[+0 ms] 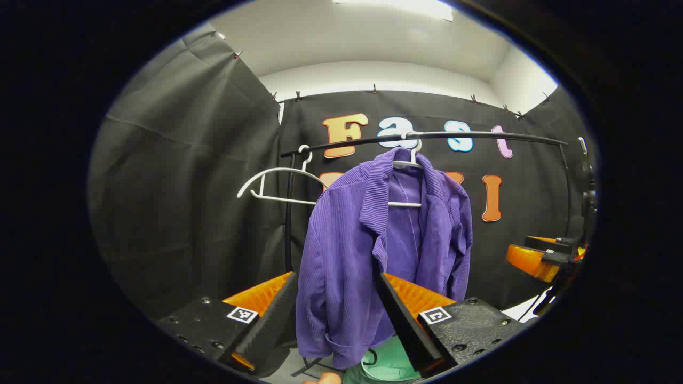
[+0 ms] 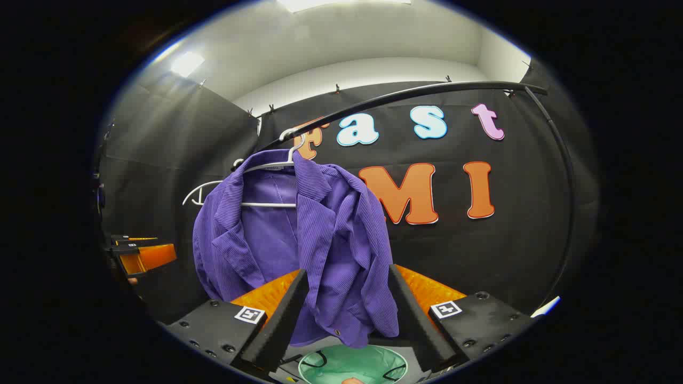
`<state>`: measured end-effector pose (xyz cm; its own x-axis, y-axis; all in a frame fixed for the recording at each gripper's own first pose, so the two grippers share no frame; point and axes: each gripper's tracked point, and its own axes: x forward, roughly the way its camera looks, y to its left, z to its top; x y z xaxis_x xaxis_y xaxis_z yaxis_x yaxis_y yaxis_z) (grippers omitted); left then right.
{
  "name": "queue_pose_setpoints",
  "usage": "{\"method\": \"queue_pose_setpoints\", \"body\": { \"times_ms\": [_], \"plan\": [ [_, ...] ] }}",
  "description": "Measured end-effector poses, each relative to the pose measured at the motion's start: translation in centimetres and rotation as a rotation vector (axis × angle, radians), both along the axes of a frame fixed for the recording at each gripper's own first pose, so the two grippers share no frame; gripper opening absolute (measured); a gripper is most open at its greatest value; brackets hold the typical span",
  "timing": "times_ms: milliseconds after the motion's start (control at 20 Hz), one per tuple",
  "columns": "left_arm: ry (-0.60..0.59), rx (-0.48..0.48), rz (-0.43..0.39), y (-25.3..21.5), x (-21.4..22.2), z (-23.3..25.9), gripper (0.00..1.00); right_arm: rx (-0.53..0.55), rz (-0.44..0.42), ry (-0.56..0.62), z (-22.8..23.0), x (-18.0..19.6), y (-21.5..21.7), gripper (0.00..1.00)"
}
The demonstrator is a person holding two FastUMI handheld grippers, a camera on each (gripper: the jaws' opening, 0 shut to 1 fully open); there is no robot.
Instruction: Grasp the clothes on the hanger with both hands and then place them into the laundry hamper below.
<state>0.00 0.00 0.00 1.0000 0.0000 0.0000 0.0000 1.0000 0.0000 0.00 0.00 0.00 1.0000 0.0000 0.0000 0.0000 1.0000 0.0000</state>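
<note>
purple jacket [image 1: 373, 240] soft, light, drapes | both hand-held grippers [image 1: 336, 320] [image 2: 347, 314] wide, ahead of them | pinch shoulders | hamper [image 2: 352, 365] below

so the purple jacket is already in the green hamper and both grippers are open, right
Not quite. The purple jacket hangs on its white hanger on the rail, above the green hamper, as the right gripper view shows. Both hand-held grippers, left and right, are open.
</note>
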Motion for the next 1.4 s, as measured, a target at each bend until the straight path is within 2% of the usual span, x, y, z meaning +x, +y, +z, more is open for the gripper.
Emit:
{"method": "queue_pose_setpoints", "body": {
  "times_ms": [350,400,450,600,700,750,800,900,950,1000,1100,1150,1400],
  "plan": [
    [-0.011,-0.016,-0.027,-0.5,0.1,0.2,0.92,-0.035,-0.073,-0.018,0.8,-1.4,-1.5,0.97],
    [-0.012,-0.015,-0.027,-0.6,0.1,0.2,0.95,-0.041,-0.087,-0.018,0.8,-1.5,-1.7,1.00],
    [-0.012,-0.016,-0.030,-0.7,0.1,0.2,0.92,-0.046,-0.097,-0.020,0.9,-1.6,-1.8,1.00],
    [-0.007,-0.023,-0.036,-0.8,0.4,0.0,0.92,-0.047,-0.107,-0.021,0.9,-1.7,-1.9,0.97],
    [-0.004,-0.029,-0.036,-0.9,0.4,-0.2,0.95,-0.044,-0.104,-0.016,0.8,-1.6,-1.9,0.97],
    [-0.001,-0.032,-0.037,-1.0,0.6,-0.2,0.92,-0.044,-0.103,-0.013,0.7,-1.5,-1.8,0.97],
    [0.002,-0.035,-0.038,-1.1,0.6,-0.4,0.95,-0.043,-0.101,-0.011,0.6,-1.4,-1.7,0.97],
    [0.016,-0.041,-0.038,-1.1,1.0,-0.9,0.95,-0.038,-0.091,-0.004,0.1,-0.9,-1.5,0.97],
    [0.025,-0.043,-0.036,-1.2,1.3,-1.2,0.92,-0.034,-0.083,0.002,-0.1,-0.5,-1.2,0.97],
    [0.033,-0.043,-0.037,-1.3,1.7,-1.4,0.95,-0.028,-0.074,0.006,-0.3,0.0,-0.8,0.97],
    [0.046,-0.045,-0.038,-1.5,2.4,-1.9,0.95,-0.021,-0.060,0.014,-0.8,1.0,-0.2,0.97],
    [0.051,-0.047,-0.039,-1.6,2.8,-2.1,0.92,-0.019,-0.054,0.017,-1.0,1.4,0.0,0.97],
    [0.074,-0.036,-0.061,-3.0,5.2,-3.3,0.92,-0.006,-0.025,0.039,-2.3,4.5,1.3,0.97]
  ]
}}
